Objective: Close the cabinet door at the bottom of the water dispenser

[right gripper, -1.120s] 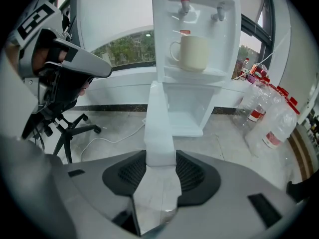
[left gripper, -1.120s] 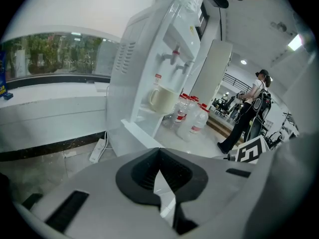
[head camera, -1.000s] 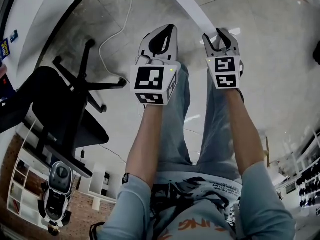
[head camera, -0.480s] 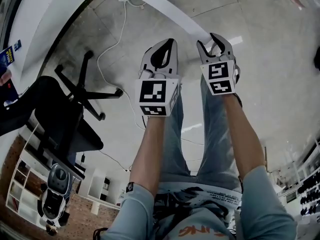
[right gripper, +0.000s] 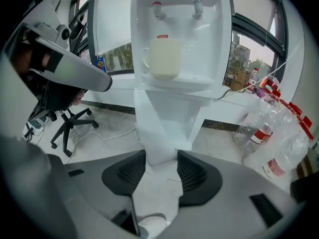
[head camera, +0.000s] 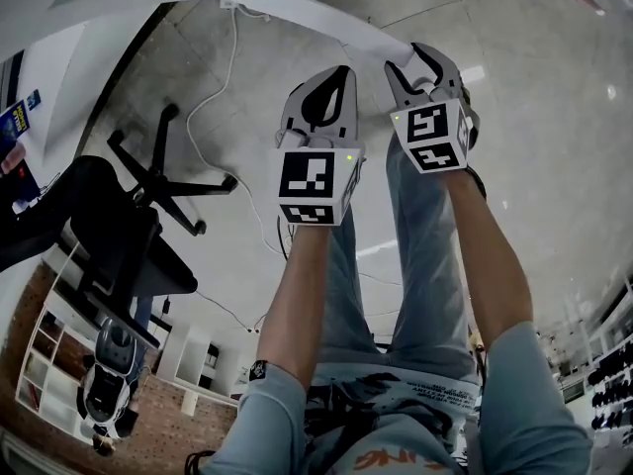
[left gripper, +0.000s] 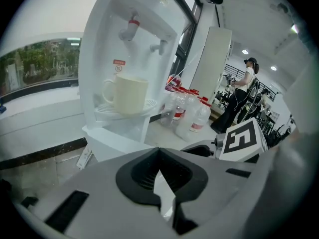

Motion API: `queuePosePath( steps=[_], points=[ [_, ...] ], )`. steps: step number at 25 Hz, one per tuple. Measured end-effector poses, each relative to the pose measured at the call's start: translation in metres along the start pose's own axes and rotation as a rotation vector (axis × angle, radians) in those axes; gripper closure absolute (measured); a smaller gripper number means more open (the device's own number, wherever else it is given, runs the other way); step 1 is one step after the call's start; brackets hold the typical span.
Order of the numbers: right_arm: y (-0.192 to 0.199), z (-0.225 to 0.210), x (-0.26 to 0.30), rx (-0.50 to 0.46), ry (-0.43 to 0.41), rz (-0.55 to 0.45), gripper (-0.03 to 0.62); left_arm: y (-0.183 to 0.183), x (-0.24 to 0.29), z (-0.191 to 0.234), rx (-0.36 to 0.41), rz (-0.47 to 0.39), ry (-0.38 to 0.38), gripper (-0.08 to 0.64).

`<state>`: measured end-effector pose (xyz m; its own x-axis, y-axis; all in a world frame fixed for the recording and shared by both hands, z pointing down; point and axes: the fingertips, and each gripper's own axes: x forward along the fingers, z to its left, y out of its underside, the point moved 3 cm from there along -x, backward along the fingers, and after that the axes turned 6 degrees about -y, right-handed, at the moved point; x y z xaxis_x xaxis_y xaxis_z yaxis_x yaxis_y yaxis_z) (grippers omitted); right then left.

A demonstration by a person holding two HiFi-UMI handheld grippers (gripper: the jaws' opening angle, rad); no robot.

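The white water dispenser (right gripper: pixel 174 14) stands ahead with a cream mug (right gripper: pixel 164 58) on its drip tray; it also fills the left gripper view as the dispenser (left gripper: pixel 134 44) and mug (left gripper: pixel 127 94). Its bottom cabinet door (right gripper: pixel 154 128) swings out toward me and shows in the head view as a white door edge (head camera: pixel 297 13). My right gripper (right gripper: pixel 161 156) is open, its jaws standing either side of the door's free edge (head camera: pixel 410 62). My left gripper (head camera: pixel 339 72) is shut and empty, just left of the door's end (left gripper: pixel 158 152).
A black office chair (head camera: pixel 148 176) stands on the floor to the left, also in the right gripper view (right gripper: pixel 70 123). A white cable (head camera: pixel 223 97) trails across the tiles. Several plastic bottles (right gripper: pixel 279 133) lie right of the dispenser. A person (left gripper: pixel 239 98) stands farther back.
Both grippers have moved forward toward the dispenser. The right gripper has come up to the door's free edge; the left stays beside it.
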<state>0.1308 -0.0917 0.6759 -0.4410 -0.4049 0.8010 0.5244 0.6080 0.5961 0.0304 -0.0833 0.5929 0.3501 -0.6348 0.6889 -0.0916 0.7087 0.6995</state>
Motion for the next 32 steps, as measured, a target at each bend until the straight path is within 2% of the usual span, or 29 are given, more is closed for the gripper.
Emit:
queuePosePath(
  steps=[12,22,27,32],
  points=[
    [-0.016,-0.057,0.004,-0.082,-0.035,-0.062,0.385,-0.015,0.030,-0.018,-0.055,-0.035,-0.056,0.540],
    [-0.032,-0.087,0.006,-0.124,-0.069,-0.101,0.385,-0.029,0.045,-0.025,-0.062,-0.060,-0.096,0.540],
    [-0.036,-0.099,0.011,-0.125,-0.089,-0.113,0.385,-0.036,0.056,-0.029,-0.072,-0.077,-0.113,0.540],
    [-0.043,-0.113,0.015,-0.093,-0.089,-0.148,0.388,-0.043,0.062,-0.026,-0.070,-0.119,-0.165,0.540]
  ],
)
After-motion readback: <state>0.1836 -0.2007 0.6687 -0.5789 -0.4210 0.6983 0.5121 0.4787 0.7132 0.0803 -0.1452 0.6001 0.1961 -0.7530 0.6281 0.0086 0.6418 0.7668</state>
